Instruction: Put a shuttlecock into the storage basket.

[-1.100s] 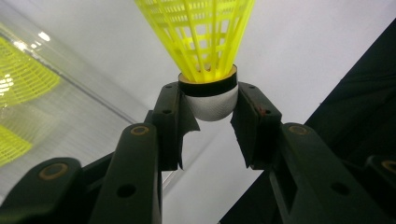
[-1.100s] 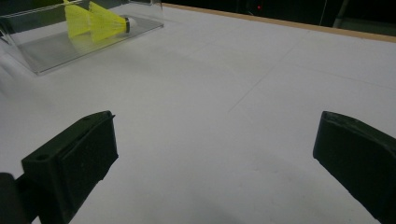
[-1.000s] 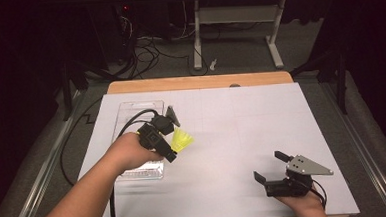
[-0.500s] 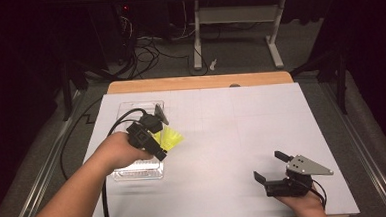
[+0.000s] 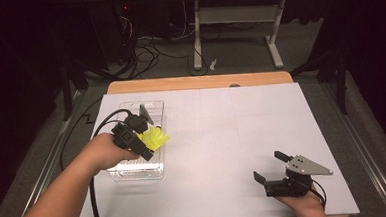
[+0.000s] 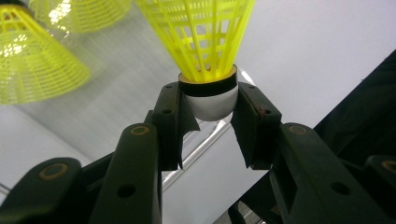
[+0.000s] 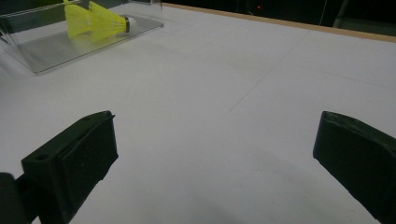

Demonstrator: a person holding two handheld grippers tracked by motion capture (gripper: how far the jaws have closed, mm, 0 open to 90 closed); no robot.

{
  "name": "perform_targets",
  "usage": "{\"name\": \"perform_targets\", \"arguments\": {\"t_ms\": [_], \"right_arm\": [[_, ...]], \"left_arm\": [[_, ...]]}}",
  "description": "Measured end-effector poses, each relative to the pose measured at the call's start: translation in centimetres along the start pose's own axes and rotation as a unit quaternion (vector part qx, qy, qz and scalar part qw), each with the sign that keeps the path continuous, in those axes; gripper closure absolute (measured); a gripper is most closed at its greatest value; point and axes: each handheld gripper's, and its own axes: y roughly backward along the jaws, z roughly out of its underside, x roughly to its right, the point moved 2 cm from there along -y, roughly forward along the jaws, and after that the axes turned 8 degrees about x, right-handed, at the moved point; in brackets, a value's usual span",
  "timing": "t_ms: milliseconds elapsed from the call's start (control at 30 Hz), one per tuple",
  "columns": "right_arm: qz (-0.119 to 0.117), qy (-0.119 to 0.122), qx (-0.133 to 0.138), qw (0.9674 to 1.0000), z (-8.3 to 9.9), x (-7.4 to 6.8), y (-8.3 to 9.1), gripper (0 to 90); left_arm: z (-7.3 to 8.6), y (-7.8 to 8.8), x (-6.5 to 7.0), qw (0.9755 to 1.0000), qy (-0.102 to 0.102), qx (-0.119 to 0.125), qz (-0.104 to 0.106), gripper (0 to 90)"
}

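The left gripper [image 5: 150, 141] is over the clear plastic tray [image 5: 157, 121] on the left half of the table [image 5: 222, 132], and it has a yellow shuttlecock [image 5: 155, 138] in its grip. From the left gripper view the hold is plain: both black jaws are clamped on the white rounded cork base of the shuttlecock [image 6: 210, 70], one pad on each side, with the black band just above the pads and the yellow mesh skirt fanning away from the camera. Beyond it, another yellow shuttlecock skirt [image 6: 32, 60] lies at the left edge of that view, with a yellow reflection on the shiny tray [image 6: 112, 79] surface behind. In the high view the person's left hand [image 5: 105, 150] wraps the gripper body, the forearm coming in from the bottom left, and the black cable loops over the near end of the tray. Over on the right, the right gripper [image 5: 273, 165] sits low near the table's front edge, well apart from the tray, jaws standing wide apart with nothing between them. The right gripper view confirms it: bare white table [image 7: 224, 93] between the two pads, and far off at top left the tray [image 7: 70, 46] with the yellow shuttlecock [image 7: 100, 24] seen above it, cork tip pointing right.
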Motion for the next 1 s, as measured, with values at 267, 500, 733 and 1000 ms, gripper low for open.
{"name": "perform_targets", "arguments": {"t_ms": [267,500,733,1000], "right_arm": [[0.0,0.001,-0.001,1.0,0.0,0.0,0.0,0.3],[0.0,0.001,-0.001,1.0,0.0,0.0,0.0,0.3],[0.0,0.001,-0.001,1.0,0.0,0.0,0.0,0.3],[0.0,0.001,-0.002,1.0,0.0,0.0,-0.1,0.3]], "left_arm": [[1.0,-0.2,-1.3,0.9999,0.015,-0.002,-0.003,64.6],[2.2,-0.2,-2.5,0.9996,0.029,-0.005,-0.007,64.6],[3.1,-0.3,-3.5,0.9991,0.04,-0.007,-0.009,64.6],[4.3,-0.3,-4.7,0.9984,0.054,-0.012,-0.014,64.6]]}}
